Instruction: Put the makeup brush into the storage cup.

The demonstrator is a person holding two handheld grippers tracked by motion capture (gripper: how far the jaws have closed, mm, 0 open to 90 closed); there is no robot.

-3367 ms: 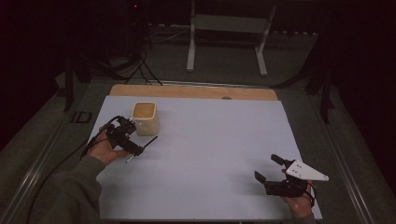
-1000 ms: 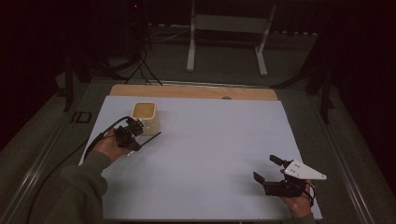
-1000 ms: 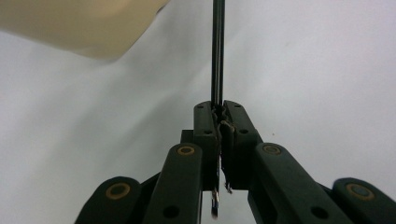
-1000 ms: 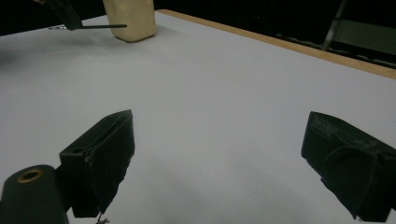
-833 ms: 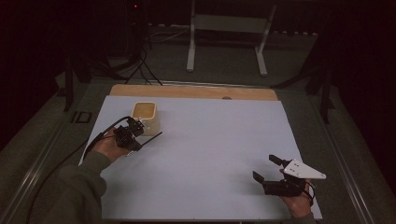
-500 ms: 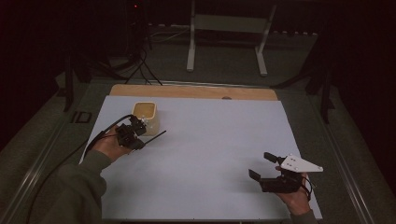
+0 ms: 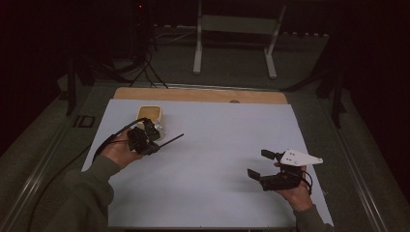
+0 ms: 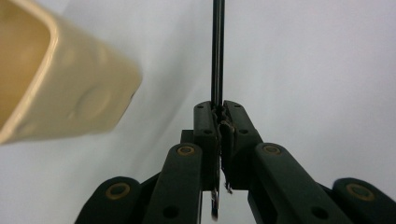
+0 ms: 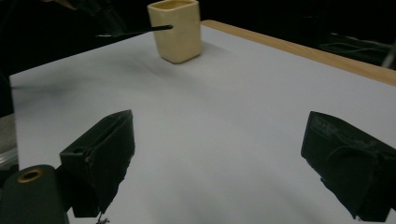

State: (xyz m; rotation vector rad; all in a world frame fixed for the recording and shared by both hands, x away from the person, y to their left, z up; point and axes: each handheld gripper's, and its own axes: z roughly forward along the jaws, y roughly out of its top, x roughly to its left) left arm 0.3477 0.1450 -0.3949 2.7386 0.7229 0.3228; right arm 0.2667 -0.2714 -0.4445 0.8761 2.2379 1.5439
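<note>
thin rod (image 7: 170,140): black, slim, straight; sticks out of the left gripper (image 7: 153,145) toward table centre, lifted off the white sheet (image 7: 217,125). Also seen in the left gripper view (image 8: 217,51) and far off in the right gripper view (image 9: 135,31).
left gripper: jaws clamped on rod's near end, pads pinched tight round it; a short bit of the rod pokes out behind the pads.
right gripper (image 7: 258,165): jaws spread wide, nothing betw. them, low over the sheet at the person's right.
cup (image 7: 150,116): cream, squarish, open top, upright on sheet just beyond left gripper; rod tip not in it.
handling (judgement): rod prob. very light and stiff, smooth so may slip or swivel in pads; end grip means long lever, tip will wobble. Hold nearer middle for more control, or keep end grip if it's to drop into cup upright.
cup handling: looks like hard glazed ware, rigid, could tip if rod knocks rim; approach from above.
risk: rod twisting in pads, missing the opening.
</note>
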